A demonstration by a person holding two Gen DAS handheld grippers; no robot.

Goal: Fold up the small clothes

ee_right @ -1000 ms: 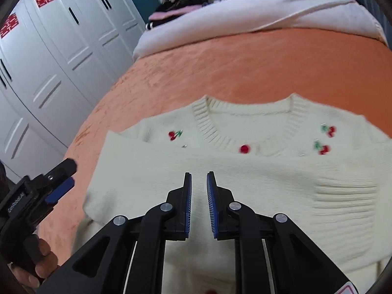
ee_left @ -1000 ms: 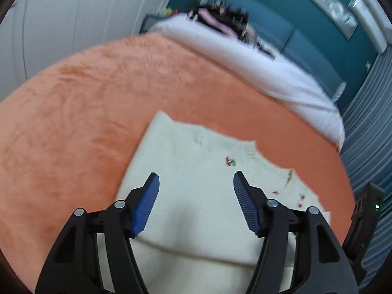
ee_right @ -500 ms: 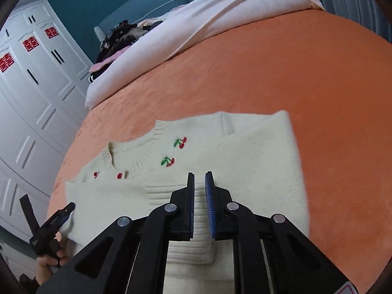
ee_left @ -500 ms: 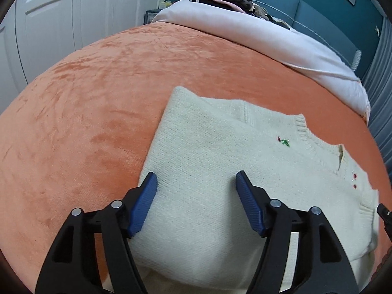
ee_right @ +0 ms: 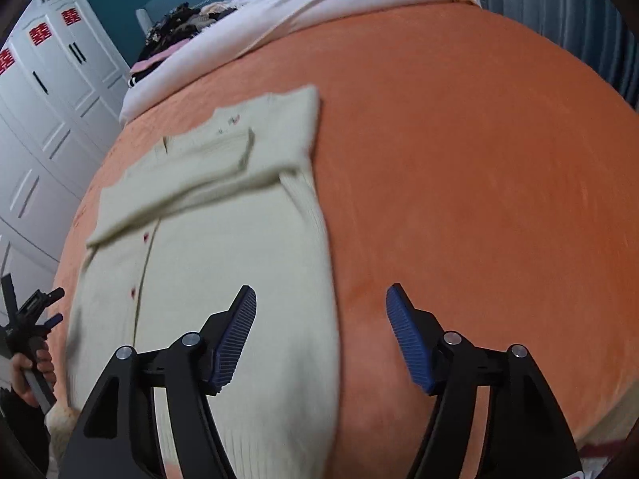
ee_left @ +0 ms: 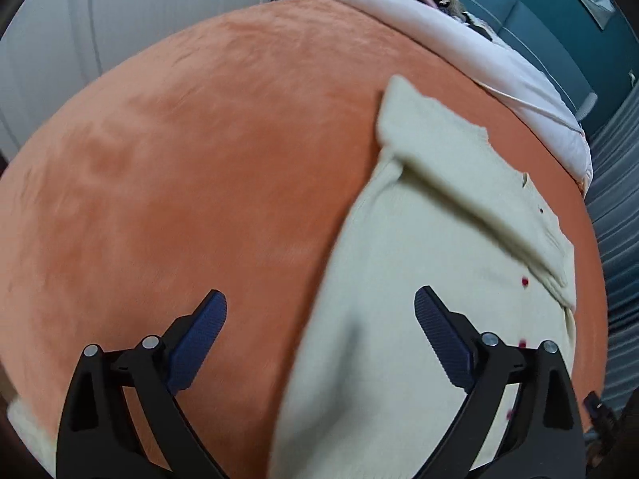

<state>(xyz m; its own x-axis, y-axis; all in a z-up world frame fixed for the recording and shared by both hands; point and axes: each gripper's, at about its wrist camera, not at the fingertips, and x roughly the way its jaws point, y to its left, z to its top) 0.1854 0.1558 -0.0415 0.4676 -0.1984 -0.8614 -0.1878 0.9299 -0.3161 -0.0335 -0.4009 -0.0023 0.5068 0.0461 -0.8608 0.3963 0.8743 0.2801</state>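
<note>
The left tongs (ee_left: 319, 335) are hanging wide apart with nothing between the blue pads (ee_left: 197, 343), poised over the left edge of the cardigan (ee_left: 419, 319); the left pad is sitting over the orange blanket (ee_left: 179, 159), the right pad over the knit. The right tongs (ee_right: 321, 335) are likewise gaping wide and gripping nothing, straddling the cardigan's right edge, left pad over knit, right pad over blanket. Ahead of both tongs the cream cardigan is lying flat on the blanket, red buttons (ee_right: 145, 235) running up its front. Farther ahead, its sleeves are lying folded across the chest. Beyond the cardigan a white quilt (ee_right: 319, 4) is stretching across the bed, dark clothes (ee_right: 175, 28) piled on it. Left of the right tongs, white wardrobe doors (ee_right: 48, 92) are standing.
</note>
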